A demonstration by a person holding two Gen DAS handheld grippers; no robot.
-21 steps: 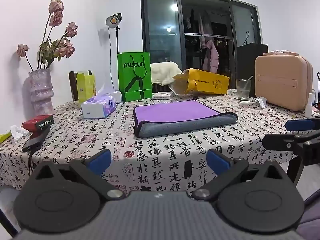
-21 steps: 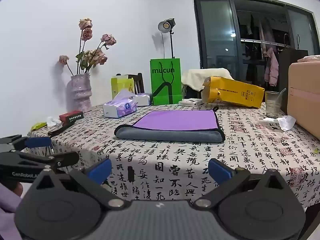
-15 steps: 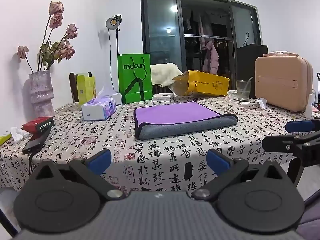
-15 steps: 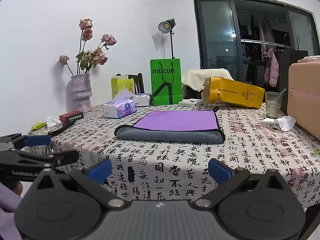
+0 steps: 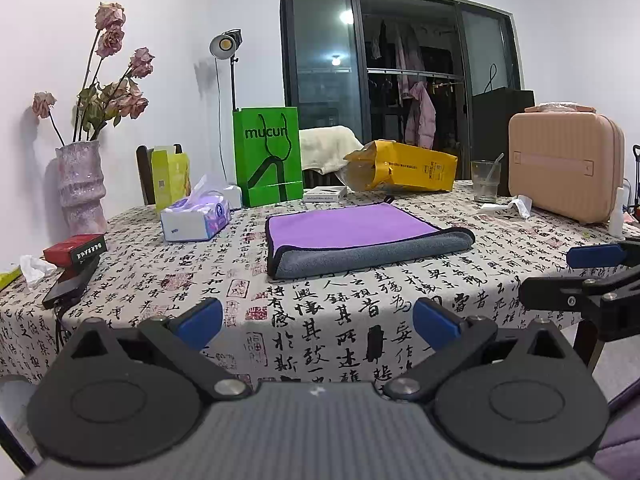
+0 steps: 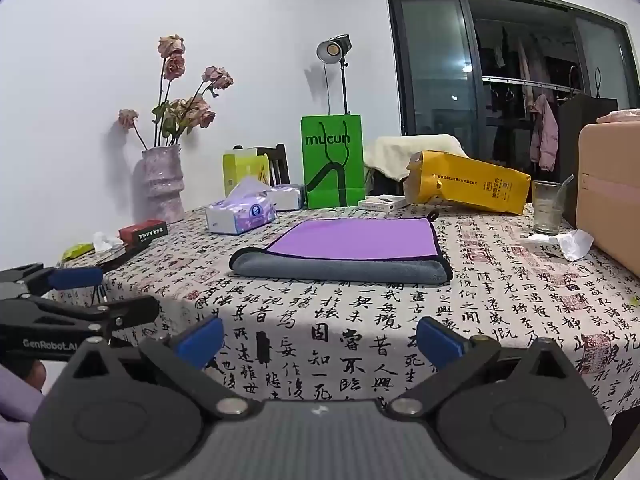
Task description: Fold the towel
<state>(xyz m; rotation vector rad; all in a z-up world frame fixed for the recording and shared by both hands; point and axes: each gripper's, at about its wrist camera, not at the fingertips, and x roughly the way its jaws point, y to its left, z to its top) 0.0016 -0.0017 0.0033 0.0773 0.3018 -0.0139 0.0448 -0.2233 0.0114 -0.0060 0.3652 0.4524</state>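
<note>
A purple towel with a grey underside (image 5: pixel 360 238) lies folded flat on the table, its grey fold facing me; it also shows in the right wrist view (image 6: pixel 348 248). My left gripper (image 5: pixel 318 322) is open and empty, held in front of the table's near edge, well short of the towel. My right gripper (image 6: pixel 320 338) is open and empty, also off the near edge. Each gripper shows at the side of the other's view: the right one (image 5: pixel 592 276), the left one (image 6: pixel 76 296).
The table (image 5: pixel 360 312) has a calligraphy-print cloth. Behind the towel stand a green bag (image 5: pixel 267 156), a yellow bag (image 5: pixel 400 166), a tissue box (image 5: pixel 196 220), a vase of dried roses (image 5: pixel 80 184), a glass (image 5: pixel 485 180) and a pink case (image 5: pixel 564 172). A red box (image 5: pixel 74 248) lies left.
Both grippers stay open and hold almost still. The view has barely shifted; the towel has not moved.
</note>
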